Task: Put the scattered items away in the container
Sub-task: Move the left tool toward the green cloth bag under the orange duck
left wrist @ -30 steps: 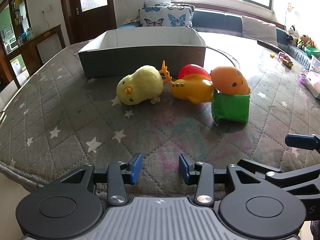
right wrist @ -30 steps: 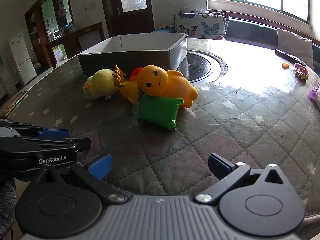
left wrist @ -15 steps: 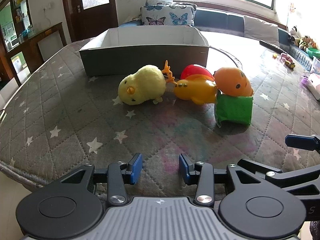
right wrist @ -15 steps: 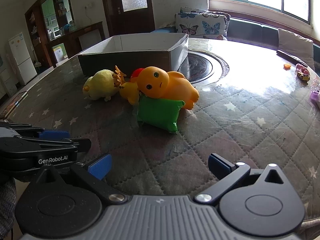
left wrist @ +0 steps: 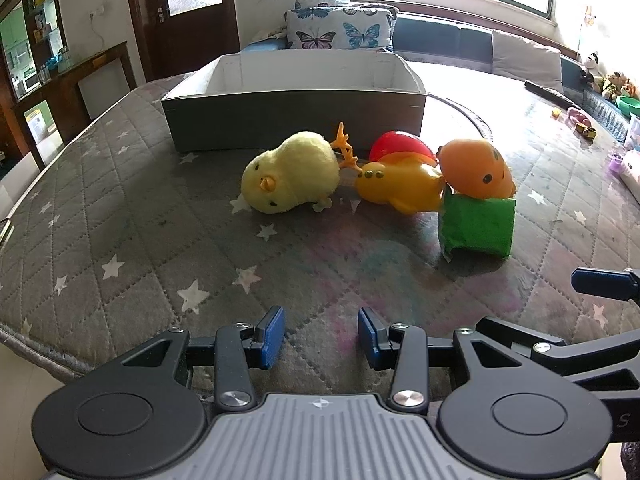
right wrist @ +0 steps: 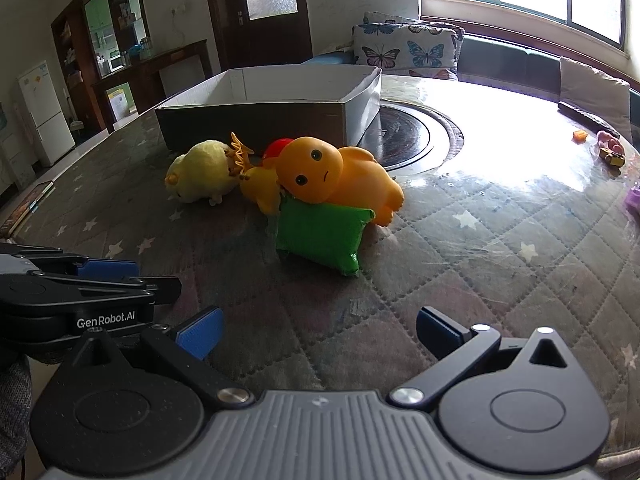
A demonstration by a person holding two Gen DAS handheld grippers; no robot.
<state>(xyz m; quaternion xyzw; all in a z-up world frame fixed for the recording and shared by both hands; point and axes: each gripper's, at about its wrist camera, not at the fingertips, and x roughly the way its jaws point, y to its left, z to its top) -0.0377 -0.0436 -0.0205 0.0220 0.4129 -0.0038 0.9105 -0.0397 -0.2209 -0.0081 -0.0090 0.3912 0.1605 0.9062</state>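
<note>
Left wrist view.
- Left tool (left wrist: pixel 321 338): bottom centre of the frame, blue pads a narrow gap apart, nothing between them; it is over the near edge of the tabletop (left wrist: pixel 120 216), which has a quilted, star-patterned grey cover.
- Box (left wrist: pixel 294 120): upper centre, grey outside, white inside, open top; no contents visible from this angle.
- Chick (left wrist: pixel 290 178): pale yellow plush, centre, lying on its side just in front of the box.
- Yellow toy (left wrist: pixel 400 190): right of the chick, touching its orange feet.
- Red ball (left wrist: pixel 396 146): behind the yellow toy, partly hidden.
- Orange toy (left wrist: pixel 476 168): centre right, head resting on the green pouch (left wrist: pixel 476 228).
- Right tool (left wrist: pixel 560 344): part of it enters at lower right.
- Butterfly cushions (left wrist: pixel 340 32): top centre, beyond the tabletop.

Right wrist view.
- Right tool (right wrist: pixel 318 332): bottom centre, pads wide apart, empty.
- Left tool (right wrist: pixel 108 270): lower left, side-on.
- Box (right wrist: pixel 256 118): upper centre left.
- Chick (right wrist: pixel 200 176), yellow toy (right wrist: pixel 260 188), red ball (right wrist: pixel 278 146), orange toy (right wrist: pixel 340 178): clustered at centre, in front of the box and outside it.
- Green pouch (right wrist: pixel 320 236): nearest the tool, leaning under the orange toy's head.
- Dark round inset (right wrist: pixel 404 136): in the tabletop, right of the box.
</note>
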